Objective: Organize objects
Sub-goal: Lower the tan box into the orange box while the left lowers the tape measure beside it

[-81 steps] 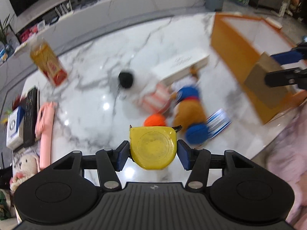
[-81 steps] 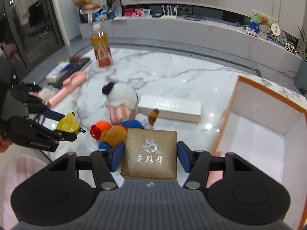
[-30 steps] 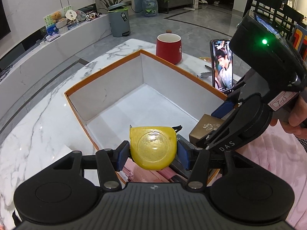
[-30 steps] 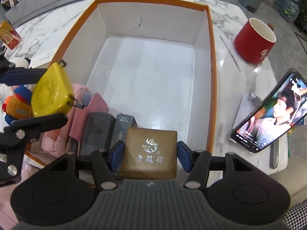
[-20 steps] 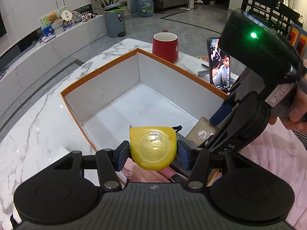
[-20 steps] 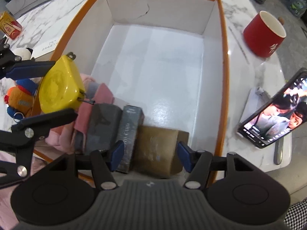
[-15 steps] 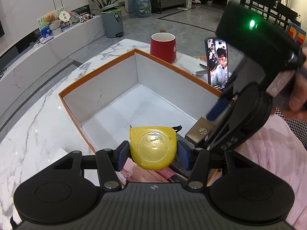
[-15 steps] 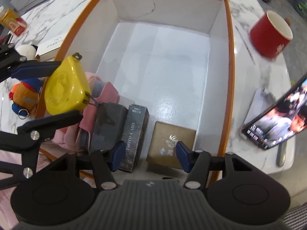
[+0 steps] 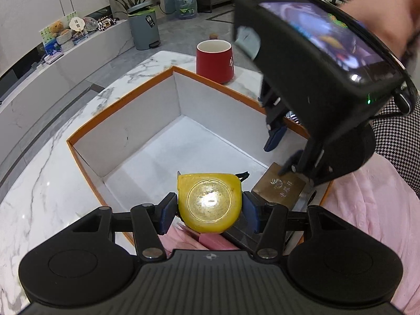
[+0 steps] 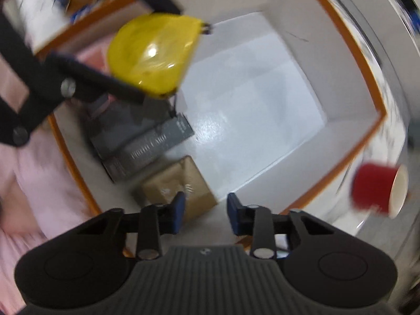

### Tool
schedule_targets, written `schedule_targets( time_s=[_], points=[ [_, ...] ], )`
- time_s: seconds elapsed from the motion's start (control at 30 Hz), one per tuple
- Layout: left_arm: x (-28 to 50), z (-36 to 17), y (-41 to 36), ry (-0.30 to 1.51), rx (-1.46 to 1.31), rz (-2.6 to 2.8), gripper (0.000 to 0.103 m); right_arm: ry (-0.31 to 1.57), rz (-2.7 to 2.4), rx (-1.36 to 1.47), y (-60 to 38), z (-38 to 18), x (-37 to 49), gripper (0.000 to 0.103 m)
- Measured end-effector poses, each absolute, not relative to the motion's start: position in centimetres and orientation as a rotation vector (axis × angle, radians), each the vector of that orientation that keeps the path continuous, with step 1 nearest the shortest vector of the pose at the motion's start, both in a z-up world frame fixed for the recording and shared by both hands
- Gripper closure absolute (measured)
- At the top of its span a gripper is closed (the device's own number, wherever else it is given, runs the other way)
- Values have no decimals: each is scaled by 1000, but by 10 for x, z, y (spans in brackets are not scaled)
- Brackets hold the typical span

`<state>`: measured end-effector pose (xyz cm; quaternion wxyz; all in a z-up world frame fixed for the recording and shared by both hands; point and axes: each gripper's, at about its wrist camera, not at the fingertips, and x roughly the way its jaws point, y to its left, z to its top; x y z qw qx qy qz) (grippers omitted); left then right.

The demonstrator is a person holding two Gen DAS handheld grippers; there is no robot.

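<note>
Yellow plastic tape measure sits clamped between the left gripper jaws above the orange-rimmed white box; right gripper jaws gape, holding nothing, over the brown square box lying inside.

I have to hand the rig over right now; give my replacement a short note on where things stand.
Left gripper: shut on the yellow round tape measure, held over the near end of the orange-rimmed white box.
Right gripper: open, empty, above the box.
Done: the brown square gift box lies flat on the box floor beside the dark grey slim cartons; pink items sit at the near end.
Left: set the tape measure in the box. The toys in the blurred top corner of the right view appear to be outside it.
</note>
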<state>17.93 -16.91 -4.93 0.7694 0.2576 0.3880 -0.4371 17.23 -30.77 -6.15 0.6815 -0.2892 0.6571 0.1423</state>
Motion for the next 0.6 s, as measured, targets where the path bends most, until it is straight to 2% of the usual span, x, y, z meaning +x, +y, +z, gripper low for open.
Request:
schedule_targets(
  time_s=[0.27,0.6],
  points=[
    [182,-58,-171,847,559,-970,40,1607,585,-964,-302,-79,181,72],
    [189,-67,-171,856,565,-988,40,1667,805,-1091,-290,-99,179,71]
  ],
)
